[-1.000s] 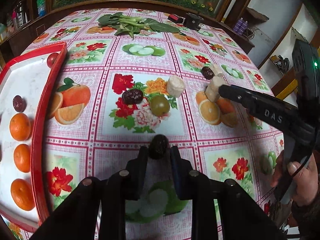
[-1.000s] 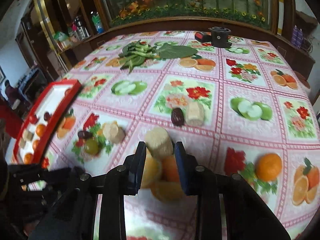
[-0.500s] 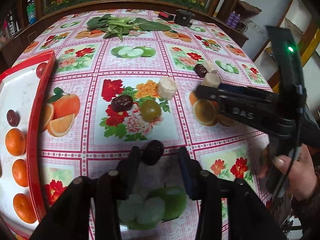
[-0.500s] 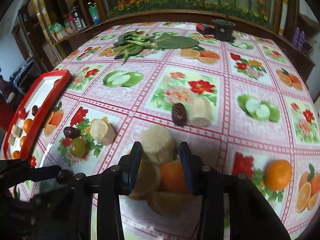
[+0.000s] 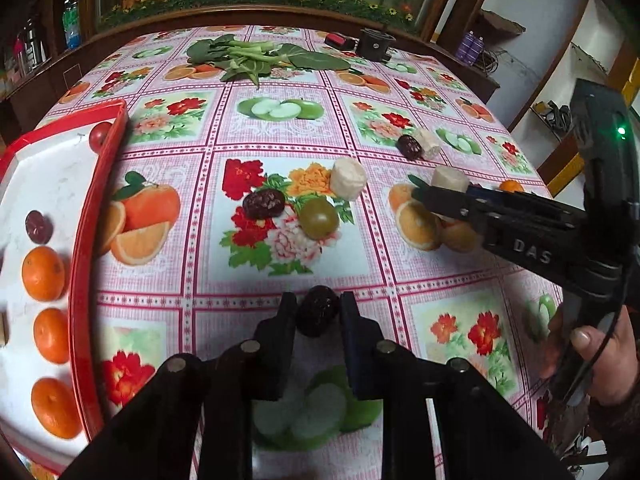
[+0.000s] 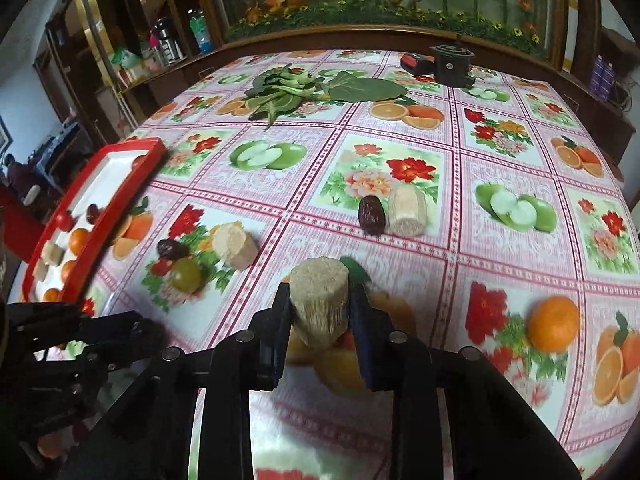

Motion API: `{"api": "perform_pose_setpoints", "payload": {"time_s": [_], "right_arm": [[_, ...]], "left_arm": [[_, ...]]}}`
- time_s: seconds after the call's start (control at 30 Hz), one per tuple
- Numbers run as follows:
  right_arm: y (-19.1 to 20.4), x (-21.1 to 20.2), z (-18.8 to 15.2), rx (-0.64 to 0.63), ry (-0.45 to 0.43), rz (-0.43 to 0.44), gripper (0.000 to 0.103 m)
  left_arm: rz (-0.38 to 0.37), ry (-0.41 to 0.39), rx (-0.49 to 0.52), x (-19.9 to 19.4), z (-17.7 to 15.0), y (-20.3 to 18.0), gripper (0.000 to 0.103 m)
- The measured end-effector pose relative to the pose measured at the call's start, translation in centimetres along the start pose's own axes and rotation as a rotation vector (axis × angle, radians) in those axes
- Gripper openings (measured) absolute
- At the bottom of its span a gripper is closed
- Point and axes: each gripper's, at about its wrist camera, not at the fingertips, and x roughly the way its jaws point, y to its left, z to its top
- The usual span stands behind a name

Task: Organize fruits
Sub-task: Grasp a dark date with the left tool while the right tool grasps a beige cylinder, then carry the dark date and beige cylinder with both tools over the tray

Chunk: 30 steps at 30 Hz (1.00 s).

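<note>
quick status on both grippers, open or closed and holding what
Left gripper: closed on a dark date.
Right gripper: closed on a beige cut cylinder piece, possibly sugarcane.

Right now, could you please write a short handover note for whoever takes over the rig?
Left tool: shut on a dark date.
Right tool: shut on a pale sugarcane piece.
Done: red tray on the left holds mandarins, a date and a small red fruit.
Left on the tablecloth: a date, a green fruit, two sugarcane pieces, another date and a mandarin.
</note>
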Motion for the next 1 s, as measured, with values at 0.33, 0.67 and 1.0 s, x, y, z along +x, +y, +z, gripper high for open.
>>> {"api": "perform_pose_setpoints", "payload": {"time_s": [0.33,0.67,1.0], "right_arm": [[1.8,-2.2,-3.3,-0.016,0.021,0.019,0.028],[5.0,-2.6,-2.9,-0.076,0.011,0.025,0.028],[4.8,-0.8,-4.5,-0.1,0.083,-0.011,0.032]], "left_arm": [[-0.038,-0.013,-0.019,-1.7,-1.5,-0.1,0.024],[-0.022,-0.047,-0.046,-3.6,-1.7,1.4,0.024],[-0.032,-0.03,-0.055,-3.5,-2.1,2.2,0.024]]}}
